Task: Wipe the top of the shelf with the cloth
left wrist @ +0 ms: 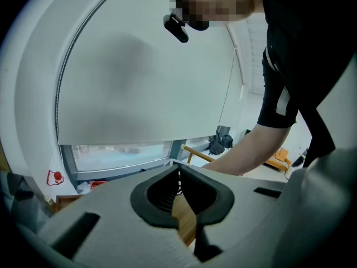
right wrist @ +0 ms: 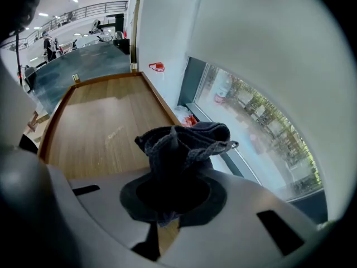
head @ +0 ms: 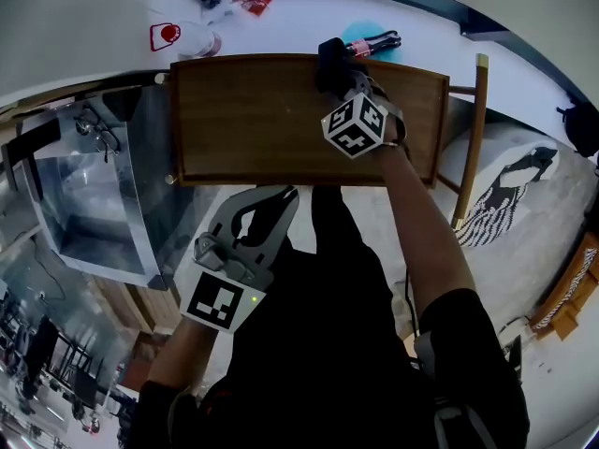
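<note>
1. We hold the cloth (right wrist: 181, 147) clamped in the right gripper (right wrist: 167, 202). The jaws are closed on the dark fabric, which bunches up above them.
2. In the head view, the cloth (head: 329, 59) sits at upper centre of the frame, at the far edge of the shelf top (head: 253, 120), with the right gripper (head: 339, 75) just behind it. We cannot confirm from either view that the fabric presses on the wood.
3. The left gripper (head: 276, 199) hangs at lower centre-left of the head view, off the near edge of the shelf. In the left gripper view its jaws meet with nothing between them (left wrist: 179, 205). It plays no part in this step.
4. We judge the wiping stroke to be in hand. Most of the shelf top (right wrist: 100, 127) lies toward the left of the head view and remains to be covered.
5. For a good stroke, we lower the bunched fabric until it flattens on the wood, so that cloth and not jaw meets the surface.
6. We work in overlapping passes along the board's length, with light, even pressure.
7. We run the cloth close along the raised rim (head: 309, 57), where dust is likely to collect, and avoid catching the jaws on it.
</note>
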A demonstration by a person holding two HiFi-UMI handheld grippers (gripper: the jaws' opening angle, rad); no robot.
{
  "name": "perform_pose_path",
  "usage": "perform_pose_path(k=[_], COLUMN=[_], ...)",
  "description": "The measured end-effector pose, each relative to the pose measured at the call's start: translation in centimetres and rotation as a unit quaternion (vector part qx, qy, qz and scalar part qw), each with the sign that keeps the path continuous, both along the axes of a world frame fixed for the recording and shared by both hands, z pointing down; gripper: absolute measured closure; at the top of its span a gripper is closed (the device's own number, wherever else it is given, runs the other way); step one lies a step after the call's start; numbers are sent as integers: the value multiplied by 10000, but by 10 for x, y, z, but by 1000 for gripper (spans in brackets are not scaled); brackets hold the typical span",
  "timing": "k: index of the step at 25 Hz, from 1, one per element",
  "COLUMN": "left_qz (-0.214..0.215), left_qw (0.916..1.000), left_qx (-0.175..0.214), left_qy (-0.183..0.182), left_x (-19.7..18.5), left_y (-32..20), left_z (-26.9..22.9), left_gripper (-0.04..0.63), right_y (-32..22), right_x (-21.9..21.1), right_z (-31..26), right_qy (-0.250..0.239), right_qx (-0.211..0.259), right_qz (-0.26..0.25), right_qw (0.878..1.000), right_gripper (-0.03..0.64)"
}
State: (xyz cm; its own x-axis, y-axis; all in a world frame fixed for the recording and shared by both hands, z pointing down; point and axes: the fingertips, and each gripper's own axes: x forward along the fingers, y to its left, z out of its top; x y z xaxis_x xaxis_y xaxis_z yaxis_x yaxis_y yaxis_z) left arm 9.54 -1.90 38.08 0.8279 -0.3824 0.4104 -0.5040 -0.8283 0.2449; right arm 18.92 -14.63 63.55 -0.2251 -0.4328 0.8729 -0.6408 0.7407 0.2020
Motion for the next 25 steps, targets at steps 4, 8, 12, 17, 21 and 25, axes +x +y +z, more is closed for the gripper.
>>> perform_pose_path(k=[4, 8, 12, 17, 21, 25], left_qz=[108, 203, 331, 425, 483, 503], left_qw=[9999, 9998, 9994, 9991, 9988, 9987], left_qx=[-4, 33, 77, 86, 87, 110], left_qy=[-14, -10, -19, -6, -2, -2], left_x=[16, 32, 46, 61, 69, 71], left_y=[4, 8, 12, 16, 18, 19], left_z=[0, -1, -3, -4, -6, -7], left_gripper=[569, 569, 569, 569, 569, 569], right_y=[5, 11, 17, 24, 28, 31], right_x=[29, 59, 89, 123, 145, 160], right_z=[1, 1, 1, 2, 2, 2], right_qy=[52, 126, 199, 320, 445, 557], right_qx=[0, -27, -39, -86, -113, -110], right_qz=[194, 398, 619, 917, 1086, 1205], right_qw=[9998, 9991, 9979, 9952, 9930, 9911], right_gripper=[591, 589, 589, 591, 591, 591])
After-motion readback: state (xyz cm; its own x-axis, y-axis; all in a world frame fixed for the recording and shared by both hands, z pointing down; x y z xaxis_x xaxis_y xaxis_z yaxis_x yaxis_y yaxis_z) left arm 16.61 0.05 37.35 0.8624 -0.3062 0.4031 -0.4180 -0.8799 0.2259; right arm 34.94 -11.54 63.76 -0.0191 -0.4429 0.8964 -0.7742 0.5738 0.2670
